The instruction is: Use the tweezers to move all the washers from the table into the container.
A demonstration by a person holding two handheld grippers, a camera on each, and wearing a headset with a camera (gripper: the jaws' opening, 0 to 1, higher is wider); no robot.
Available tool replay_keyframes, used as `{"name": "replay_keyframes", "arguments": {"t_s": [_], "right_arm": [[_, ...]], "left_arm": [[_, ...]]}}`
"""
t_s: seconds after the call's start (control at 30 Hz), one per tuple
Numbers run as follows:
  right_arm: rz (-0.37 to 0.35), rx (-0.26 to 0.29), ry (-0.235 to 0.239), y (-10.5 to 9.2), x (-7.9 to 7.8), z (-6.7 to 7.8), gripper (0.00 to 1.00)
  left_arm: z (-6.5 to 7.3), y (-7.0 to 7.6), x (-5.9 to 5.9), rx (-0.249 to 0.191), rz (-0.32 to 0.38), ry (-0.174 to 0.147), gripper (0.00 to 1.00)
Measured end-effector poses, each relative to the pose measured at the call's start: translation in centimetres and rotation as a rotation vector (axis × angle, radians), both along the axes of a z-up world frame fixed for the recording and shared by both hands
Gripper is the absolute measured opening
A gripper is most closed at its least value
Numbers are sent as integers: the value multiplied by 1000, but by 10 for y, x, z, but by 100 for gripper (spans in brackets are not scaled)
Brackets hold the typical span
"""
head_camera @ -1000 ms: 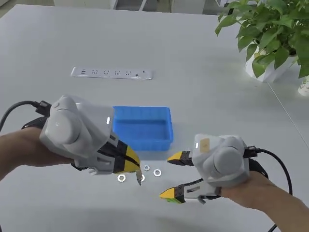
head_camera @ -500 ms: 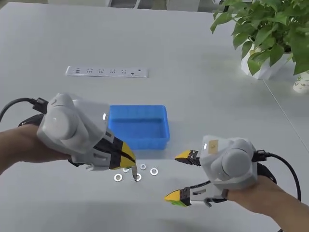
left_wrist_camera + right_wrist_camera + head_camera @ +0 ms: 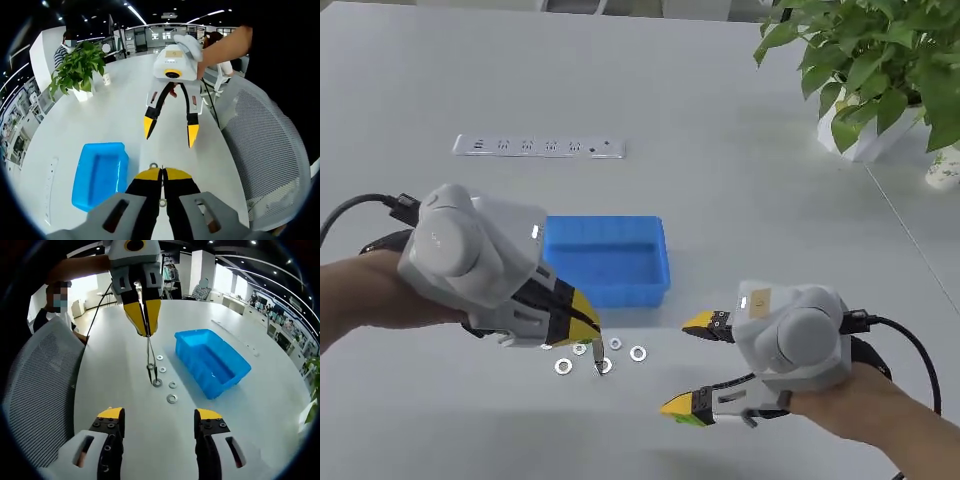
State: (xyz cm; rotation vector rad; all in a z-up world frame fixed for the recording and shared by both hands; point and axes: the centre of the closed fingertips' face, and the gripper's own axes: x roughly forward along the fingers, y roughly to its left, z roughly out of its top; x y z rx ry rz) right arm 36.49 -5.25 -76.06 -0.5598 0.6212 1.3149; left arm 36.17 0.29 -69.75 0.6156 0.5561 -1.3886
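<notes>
Pinching the thin metal tweezers [image 3: 149, 357] between its yellow-tipped jaws, which are pressed together, the left gripper [image 3: 162, 172] points them down at the pale grey table [image 3: 740, 180]. The tips of the tweezers rest at one of the small flat silver washers [image 3: 157, 383]. Five more washers lie on the table close around it, just in front of this gripper's jaws. Behind the washers, near them but not touching, stands the blue rectangular plastic container [image 3: 620, 290].

Compared with half a second ago, the left gripper is lifted and tilted very slightly, so one more washer shows beside its jaws. The tips of the tweezers stay at the same washer. The right gripper [image 3: 692, 365] has its jaws spread wide and holds nothing. It stays to the right of the washers, at the same place as before.
</notes>
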Motion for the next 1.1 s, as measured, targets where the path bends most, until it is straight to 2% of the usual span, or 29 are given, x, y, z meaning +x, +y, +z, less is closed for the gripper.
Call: {"name": "replay_keyframes", "arguments": {"t_s": [0.23,0.6,1.1], "right_arm": [[51,22,-12,17,2,4,53],[150,27,-13,49,-3,-3,40],[212,24,-10,75,-1,-11,24]], "left_arm": [[0,-1,1,-9,1,18,5],[-1,2,2,-13,2,35,5],[-1,0,2,-25,10,43,5]]}}
